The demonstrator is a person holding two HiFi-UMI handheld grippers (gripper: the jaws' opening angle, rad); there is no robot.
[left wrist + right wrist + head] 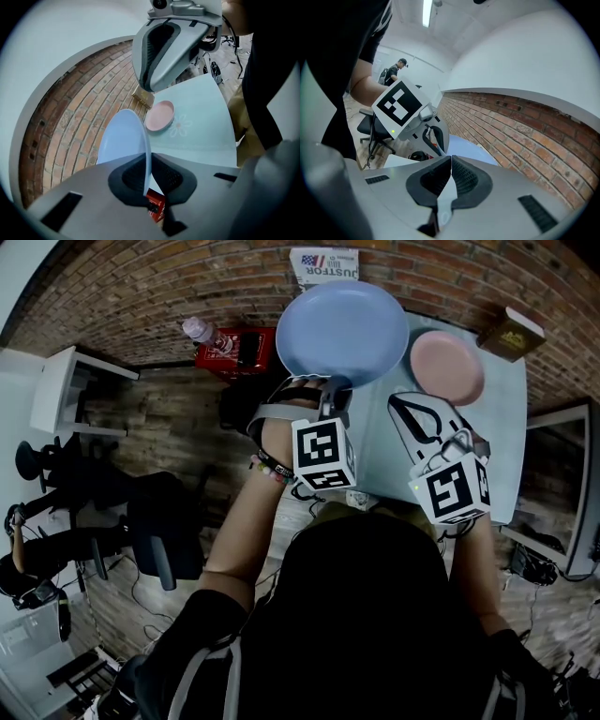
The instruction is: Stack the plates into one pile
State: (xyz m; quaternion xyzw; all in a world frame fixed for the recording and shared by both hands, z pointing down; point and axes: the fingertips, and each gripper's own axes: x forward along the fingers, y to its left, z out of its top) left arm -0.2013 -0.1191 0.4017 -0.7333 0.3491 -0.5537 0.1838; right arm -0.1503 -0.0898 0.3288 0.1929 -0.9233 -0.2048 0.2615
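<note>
We count two plates. The large round light-blue plate (342,329) is held by its near rim in the left gripper (336,387). In the left gripper view, that gripper's (146,180) two jaws are closed narrowly on the plate's (122,140) thin edge. The smaller round pink plate (447,367) lies flat on the pale blue-green tabletop (497,446), toward its far right part, and in the head view it sits just to the right of the blue one. The two plates are not stacked.

The right gripper (403,405) hovers over the tabletop near the pink plate. In the right gripper view its (449,168) jaws are pressed together with nothing between them.

One brown box (511,334) sits at the tabletop's far right corner. To the left of the tabletop we see one red crate (234,351) with one pink-capped bottle (202,331) beside it, and one black office chair (155,531) on the wooden floor (169,413).
</note>
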